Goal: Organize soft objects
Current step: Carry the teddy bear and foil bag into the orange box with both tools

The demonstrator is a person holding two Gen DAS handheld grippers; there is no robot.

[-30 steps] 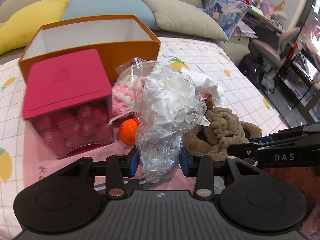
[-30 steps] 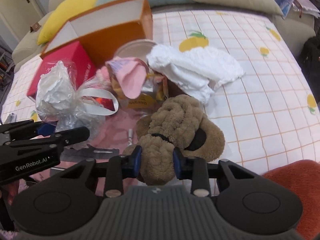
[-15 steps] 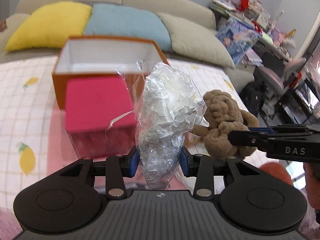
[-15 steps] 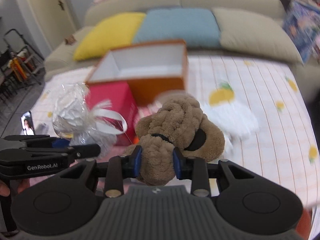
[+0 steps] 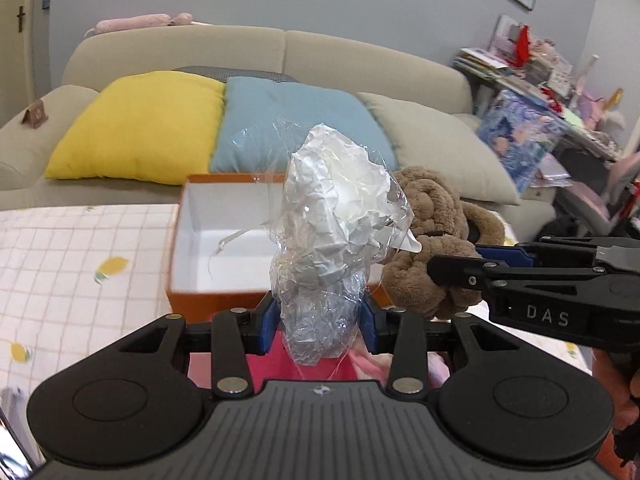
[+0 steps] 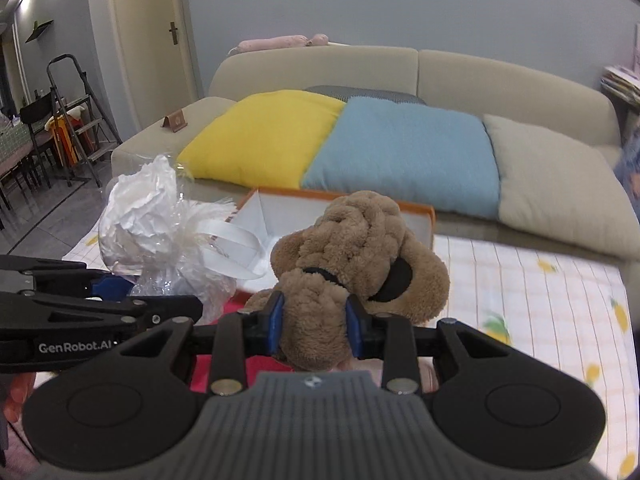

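crinkled cellophane bundle [image 5: 332, 236] of white paper, pinched upright in left gripper [image 5: 320, 328]; brown plush dog [image 6: 352, 268] clamped in right gripper [image 6: 314, 326], side by side above open orange box [image 5: 208, 252] on lemon-print cloth [image 5: 68, 248], sofa cushions behind.

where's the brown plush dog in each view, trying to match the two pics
Left wrist view: the brown plush dog is right of centre, behind the crinkled plastic bundle, clamped in the right claw.
Right wrist view: the dog is at centre, between this claw's blue pads.
Shared landmark: the orange box behind it.
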